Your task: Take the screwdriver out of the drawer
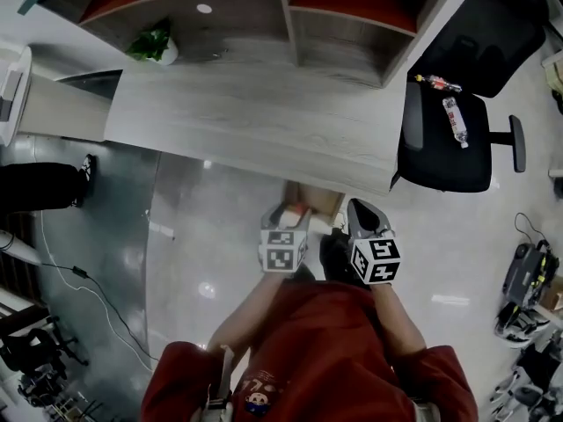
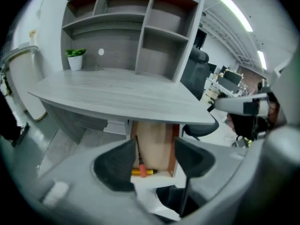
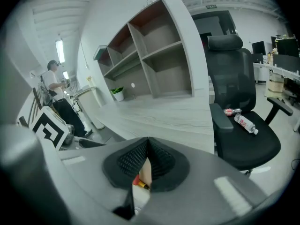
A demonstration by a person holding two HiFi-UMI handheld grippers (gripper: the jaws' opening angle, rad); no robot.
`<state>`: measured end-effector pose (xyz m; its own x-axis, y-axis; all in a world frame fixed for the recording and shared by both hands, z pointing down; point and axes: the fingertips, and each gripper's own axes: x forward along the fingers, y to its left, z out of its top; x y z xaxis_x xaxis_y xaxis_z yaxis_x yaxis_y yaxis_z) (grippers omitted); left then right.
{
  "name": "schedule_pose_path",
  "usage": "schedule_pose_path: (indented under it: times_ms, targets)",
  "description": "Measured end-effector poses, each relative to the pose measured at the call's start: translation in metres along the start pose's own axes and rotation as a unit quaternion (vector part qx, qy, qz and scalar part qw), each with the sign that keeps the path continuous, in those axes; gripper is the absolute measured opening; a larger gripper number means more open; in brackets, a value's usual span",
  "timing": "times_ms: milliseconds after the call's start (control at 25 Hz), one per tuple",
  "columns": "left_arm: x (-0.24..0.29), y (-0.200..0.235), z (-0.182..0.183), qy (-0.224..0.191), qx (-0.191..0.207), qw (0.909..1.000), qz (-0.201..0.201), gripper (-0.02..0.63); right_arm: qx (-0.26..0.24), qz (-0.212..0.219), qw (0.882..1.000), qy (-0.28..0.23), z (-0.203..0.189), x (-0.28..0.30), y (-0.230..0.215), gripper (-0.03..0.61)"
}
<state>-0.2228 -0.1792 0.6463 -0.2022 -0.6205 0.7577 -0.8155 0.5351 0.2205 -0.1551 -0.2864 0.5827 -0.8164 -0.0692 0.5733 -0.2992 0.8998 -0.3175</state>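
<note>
Under the front edge of the grey counter [image 1: 246, 121] a drawer [image 1: 299, 202] stands open, and the person in the red top holds both tools just short of it. Inside, on the pale wooden bottom, lies a slim tool with a dark shaft and a red handle, which I take for the screwdriver [image 2: 138, 154]. Its long axis runs front to back, handle towards the person and shaft pointing in under the counter. A short yellow piece [image 2: 143, 172] lies crosswise along the drawer's front wall, touching or just beside the red handle; I cannot tell which, or whether it is a second tool. The left hand-held gripper [image 2: 154, 161] looks straight into the drawer, so the screwdriver sits ahead of it and a little below, towards its left pad. Its jaws are wide apart with nothing between them, and they touch nothing. The right hand-held gripper [image 3: 147, 161] is held off to the right of the drawer. Its ribbed pads meet at the tips and clamp nothing, with only a sliver of red and yellow showing through the wedge of gap beneath them. To my eye the left one is better placed for the pick, and it would want to close across the shaft or handle, side to side.
</note>
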Motion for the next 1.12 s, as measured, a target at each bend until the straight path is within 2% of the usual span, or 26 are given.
schedule_pose_path:
  times_ms: [240, 680, 1120]
  targets:
    - [0.041, 0.005, -0.028, 0.030, -0.009, 0.9995, -0.002, 0.259, -0.016, 0.023, 0.999, 0.028, -0.025, 0.022, -0.004, 0.000]
    - [0.120, 0.036, -0.093, 0.078, -0.065, 0.9947, -0.014, 0.258, -0.026, 0.053, 0.995, 0.084, -0.087, 0.065, -0.016, 0.000]
    - [0.181, 0.054, -0.132, 0.104, -0.063, 0.9926, 0.001, 0.258, -0.015, 0.069, 0.990, 0.118, -0.136, 0.083, -0.023, 0.000]
